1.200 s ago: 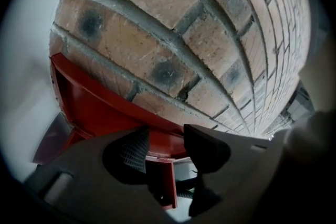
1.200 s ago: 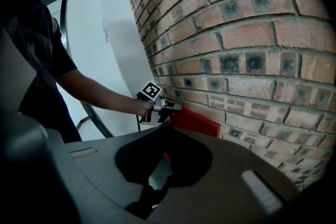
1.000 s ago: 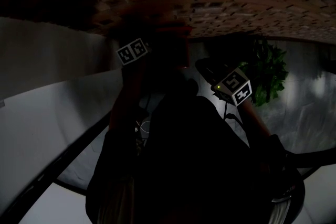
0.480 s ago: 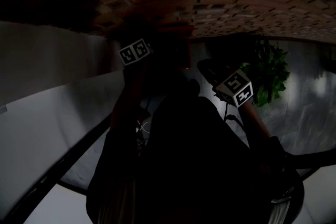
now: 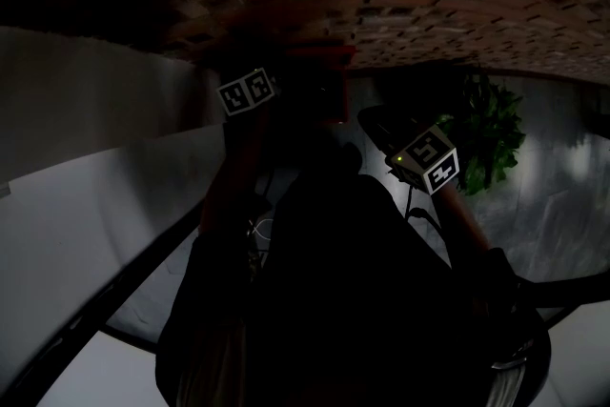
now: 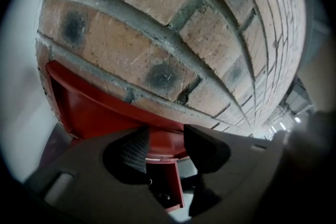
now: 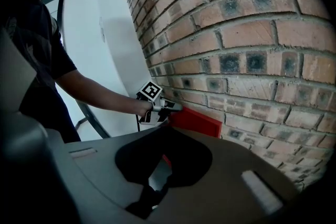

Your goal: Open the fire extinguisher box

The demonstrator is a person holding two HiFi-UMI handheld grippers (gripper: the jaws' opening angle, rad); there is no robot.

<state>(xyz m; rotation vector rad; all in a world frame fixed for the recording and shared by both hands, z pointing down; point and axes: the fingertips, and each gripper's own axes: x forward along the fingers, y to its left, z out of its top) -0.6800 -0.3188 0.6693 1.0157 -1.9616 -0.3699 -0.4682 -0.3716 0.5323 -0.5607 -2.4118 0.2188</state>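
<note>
While spread, claw (image 6: pixel 169 148) astride box (image 6: pixel 89 113) edge.

Fire extinguisher box (image 7: pixel 194 120) is hanging on brick wall (image 7: pixel 236 50); left gripper (image 7: pixel 176 107) is sitting at box's upper left corner; plant (image 5: pixel 491 138) is standing far right along same wall.

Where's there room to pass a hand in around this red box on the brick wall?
Bare brick wall runs above and to the right of the red box, so its right end is free. The white wall left of the brick is open too. It is crowded at the box's left end, where the left claw sits.
</note>
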